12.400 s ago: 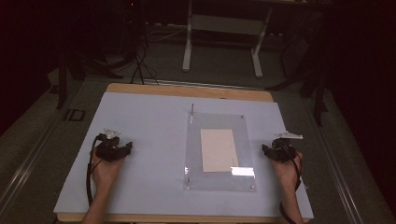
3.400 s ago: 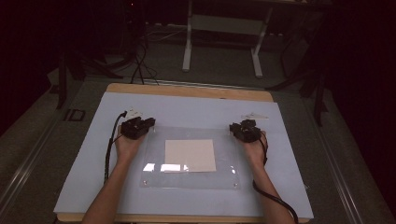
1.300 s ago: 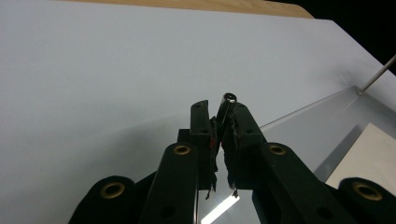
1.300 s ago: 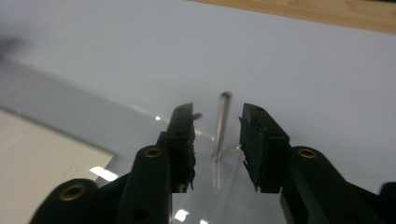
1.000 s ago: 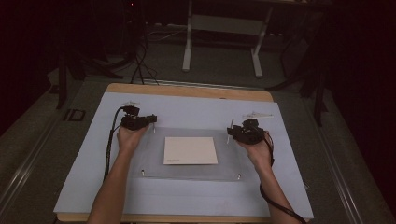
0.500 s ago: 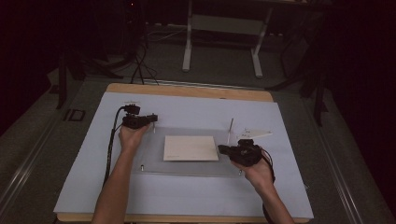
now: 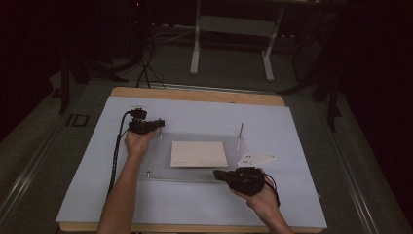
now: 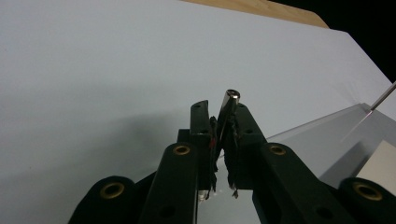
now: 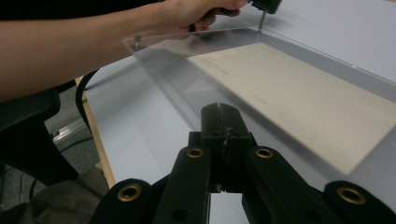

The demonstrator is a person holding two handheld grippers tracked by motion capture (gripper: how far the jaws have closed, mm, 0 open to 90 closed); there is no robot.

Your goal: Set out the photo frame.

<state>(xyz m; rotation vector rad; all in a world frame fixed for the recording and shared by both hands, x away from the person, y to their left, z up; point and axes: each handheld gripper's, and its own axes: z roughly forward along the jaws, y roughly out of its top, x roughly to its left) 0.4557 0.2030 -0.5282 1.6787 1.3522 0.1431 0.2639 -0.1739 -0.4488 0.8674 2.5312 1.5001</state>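
Gripping a metal pin (image 8: 229, 108), left tongs (image 7: 155, 124) at the clear panel's (image 7: 160, 161) far corner, right tongs (image 7: 220, 174) shut empty at its near edge.

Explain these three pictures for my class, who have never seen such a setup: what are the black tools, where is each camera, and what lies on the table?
A person holds two hand-held tongs. One camera looks down from above; one rides on each tool, looking along its black jaws. On the pale blue table cover lies a clear plastic sheet over a cream card, with thin metal pins at its corners. The left tongs are shut on a metal pin at the sheet's far left corner. The right tongs sit at the sheet's near edge, jaws shut; whether they pinch the sheet is unclear.
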